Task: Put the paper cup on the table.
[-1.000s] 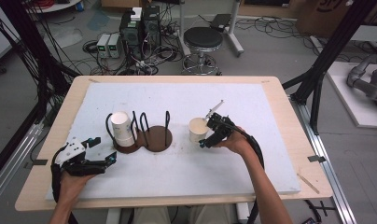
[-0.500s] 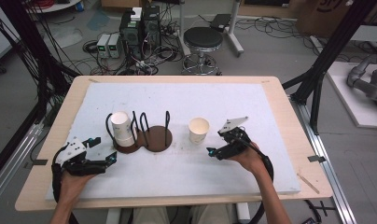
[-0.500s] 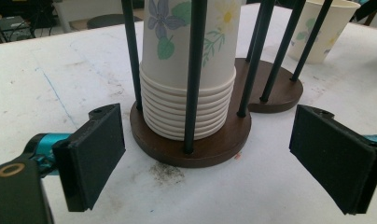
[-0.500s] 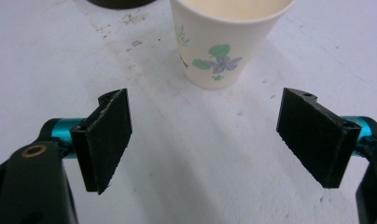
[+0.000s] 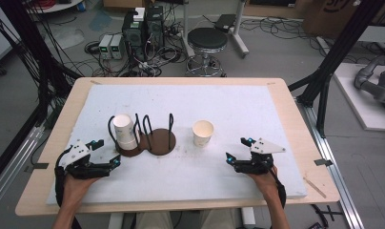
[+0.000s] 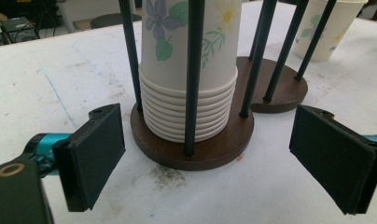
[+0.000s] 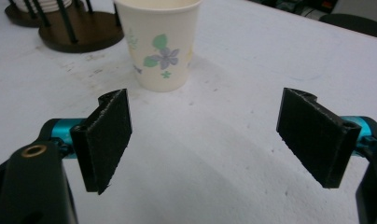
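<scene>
Two grippers rest low near the table's (image 5: pixel 276 102) front edge, both with jaws spread wide and nothing between the pads. Left gripper (image 5: pixel 106 153) sits toward the front left corner, facing the cup stack (image 6: pixel 189 70) in the holder (image 6: pixel 196 144), close to its base but not touching. Right gripper (image 5: pixel 238 150) sits toward the front right corner. Single cup (image 5: pixel 203 133) stands upright near the table's middle, just right of the holder, apart from the right gripper.

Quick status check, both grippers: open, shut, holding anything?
Left gripper: open, empty, facing the stack of cups in the holder.
Right gripper: open, empty, apart from the single paper cup.
</scene>
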